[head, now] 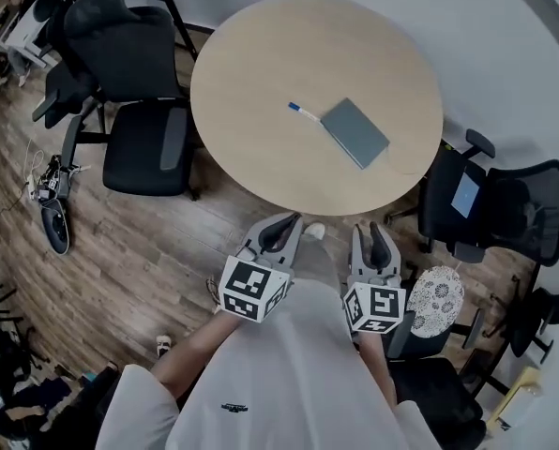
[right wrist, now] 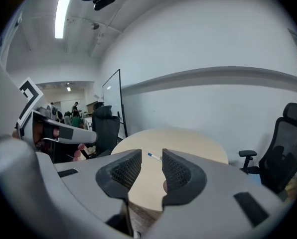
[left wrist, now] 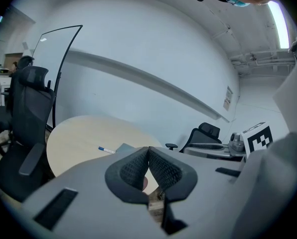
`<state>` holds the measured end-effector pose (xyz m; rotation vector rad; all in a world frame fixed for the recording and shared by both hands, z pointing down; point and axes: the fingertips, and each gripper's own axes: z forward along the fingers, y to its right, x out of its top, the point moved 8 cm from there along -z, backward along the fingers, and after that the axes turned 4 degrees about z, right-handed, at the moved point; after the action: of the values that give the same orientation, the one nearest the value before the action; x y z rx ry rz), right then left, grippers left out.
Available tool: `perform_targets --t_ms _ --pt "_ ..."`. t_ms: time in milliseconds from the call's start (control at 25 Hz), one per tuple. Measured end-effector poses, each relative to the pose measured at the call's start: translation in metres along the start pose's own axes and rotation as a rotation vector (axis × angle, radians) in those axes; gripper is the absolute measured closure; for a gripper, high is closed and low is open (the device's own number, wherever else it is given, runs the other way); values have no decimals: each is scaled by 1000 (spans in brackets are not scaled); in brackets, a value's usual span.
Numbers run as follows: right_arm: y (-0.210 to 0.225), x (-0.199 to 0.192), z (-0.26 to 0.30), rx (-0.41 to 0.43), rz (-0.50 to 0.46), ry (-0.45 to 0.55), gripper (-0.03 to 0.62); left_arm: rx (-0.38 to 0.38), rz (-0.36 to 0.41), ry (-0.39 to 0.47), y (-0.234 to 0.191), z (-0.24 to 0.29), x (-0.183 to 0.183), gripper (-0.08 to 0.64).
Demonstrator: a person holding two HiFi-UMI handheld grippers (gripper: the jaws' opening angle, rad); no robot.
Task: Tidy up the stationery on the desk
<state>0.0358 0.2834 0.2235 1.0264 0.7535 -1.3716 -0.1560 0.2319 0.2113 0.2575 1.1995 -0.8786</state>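
Round table point(head: 261, 82) ahead of both grippers. Grey notebook point(head: 355, 132) mid-table, nearer R gripper point(head: 372, 235): jaws slightly apart, empty. L gripper point(head: 279, 232): jaws together, empty. Pen point(head: 304, 112) off notebook's left corner, axis crosswise, slanting away-left.

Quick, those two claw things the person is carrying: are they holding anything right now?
Left gripper: jaws shut, nothing between them.
Right gripper: jaws open, empty.
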Motion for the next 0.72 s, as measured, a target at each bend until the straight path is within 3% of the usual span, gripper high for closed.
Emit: perform_targets --t_ms 200,480,720 --pt "29 0 40 38 19 -41 462 35 -13 -44 -10 41 6 543" --pt "79 -6 118 123 -73 -107 459 73 -1 -72 -18 112 23 543" --pt "97 -22 178 191 -65 -157 449 139 -23 -102 -43 156 13 543"
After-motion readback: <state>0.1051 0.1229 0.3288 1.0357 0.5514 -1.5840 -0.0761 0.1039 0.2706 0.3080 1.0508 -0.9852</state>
